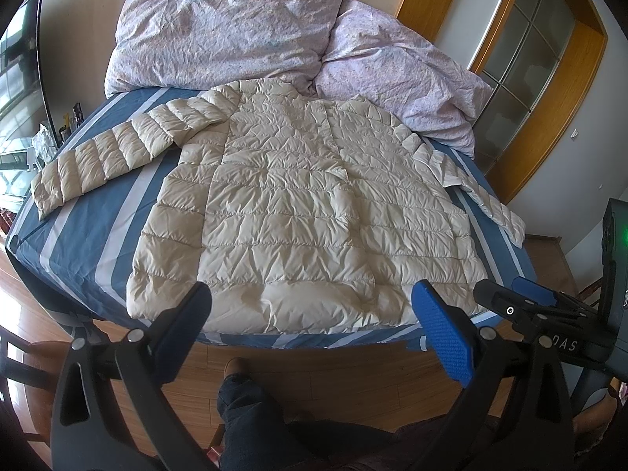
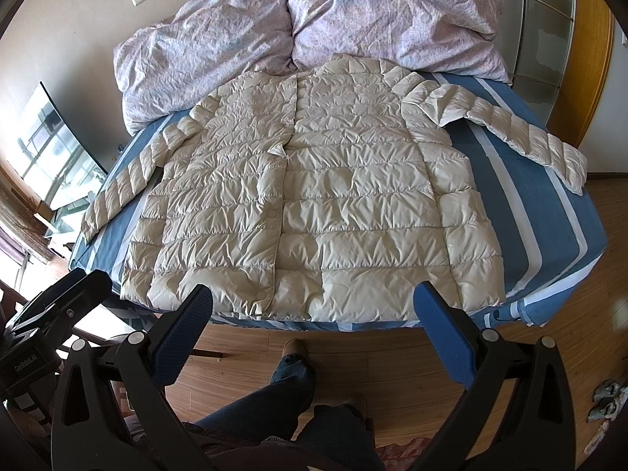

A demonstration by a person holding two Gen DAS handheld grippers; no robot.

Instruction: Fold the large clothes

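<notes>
A cream quilted puffer jacket [image 1: 306,204] lies flat, front up, on a bed with a blue and white striped sheet [image 1: 90,227]. Its sleeves spread out to both sides; the left sleeve [image 1: 106,157] reaches the bed's left edge. In the right wrist view the jacket [image 2: 314,204] fills the middle and its right sleeve [image 2: 522,133] stretches to the right edge. My left gripper [image 1: 314,306] is open and empty, held above the floor just short of the jacket's hem. My right gripper [image 2: 314,306] is open and empty in the same way. The right gripper also shows in the left wrist view [image 1: 526,306].
A crumpled lilac floral duvet [image 1: 251,35] is piled at the head of the bed. The person's legs and shoe [image 2: 294,353] stand on the wooden floor [image 2: 376,369] before the bed. A wooden-framed glass door [image 1: 522,62] is at the right. Slippers [image 2: 604,396] lie at the far right.
</notes>
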